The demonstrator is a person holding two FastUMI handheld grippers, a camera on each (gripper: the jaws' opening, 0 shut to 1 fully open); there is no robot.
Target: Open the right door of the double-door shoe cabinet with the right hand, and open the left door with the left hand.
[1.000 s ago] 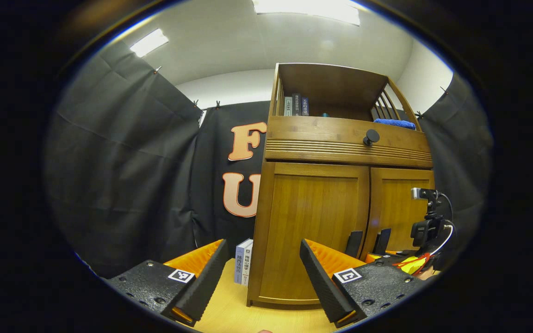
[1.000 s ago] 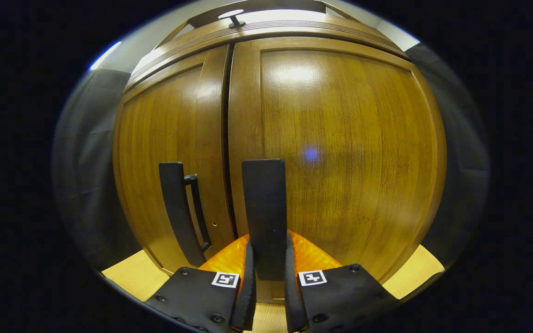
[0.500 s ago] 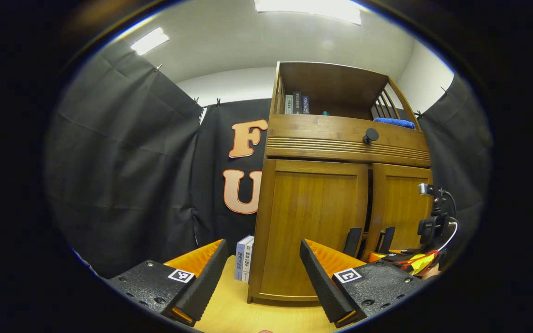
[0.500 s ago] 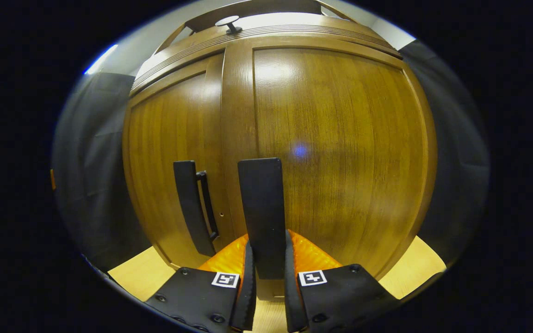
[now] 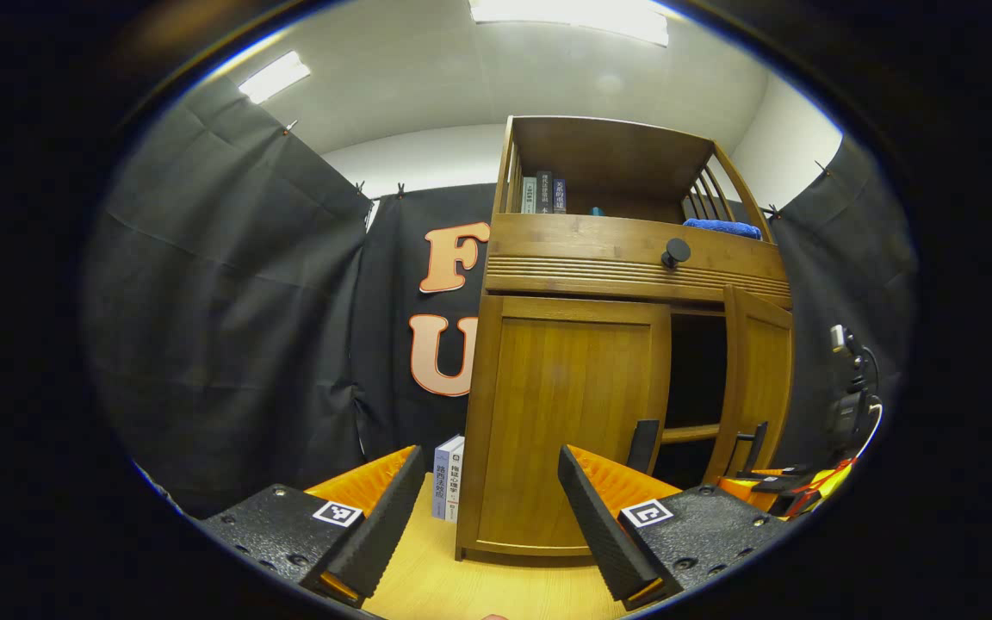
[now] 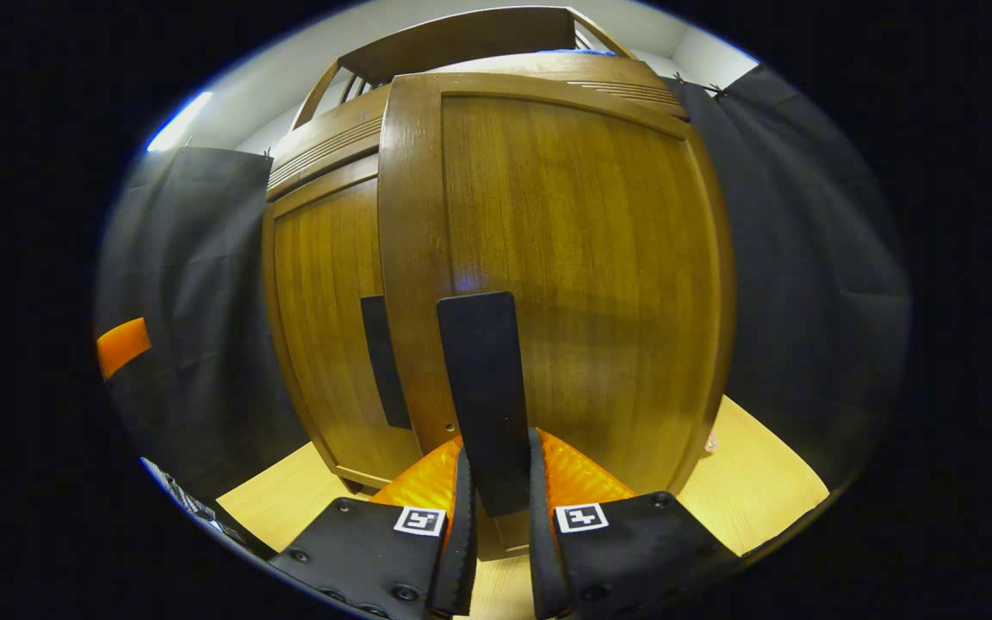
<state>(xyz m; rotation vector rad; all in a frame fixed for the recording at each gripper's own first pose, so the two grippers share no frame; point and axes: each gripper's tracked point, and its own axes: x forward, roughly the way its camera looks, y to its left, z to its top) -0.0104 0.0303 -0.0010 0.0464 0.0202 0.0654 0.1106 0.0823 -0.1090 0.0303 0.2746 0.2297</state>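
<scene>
Since a second ago we see the brown wooden right door swung ajar, right tongs clamped on its flat black handle, left tongs apart.

The left claw hangs with its fingers spread wide apart, gripping nothing, low over the pale wooden tabletop. Ahead stands the shoe cabinet. Its left door is flush and closed, with a dark handle near its inner edge. The right door stands swung out, leaving a dark gap with a shelf board inside. The right claw sits at that door's handle, though its grip is too small to judge. A round knob sticks out of the drawer front above. Books stand just left of the cabinet, more books and a blue cloth on the upper shelf.
</scene>
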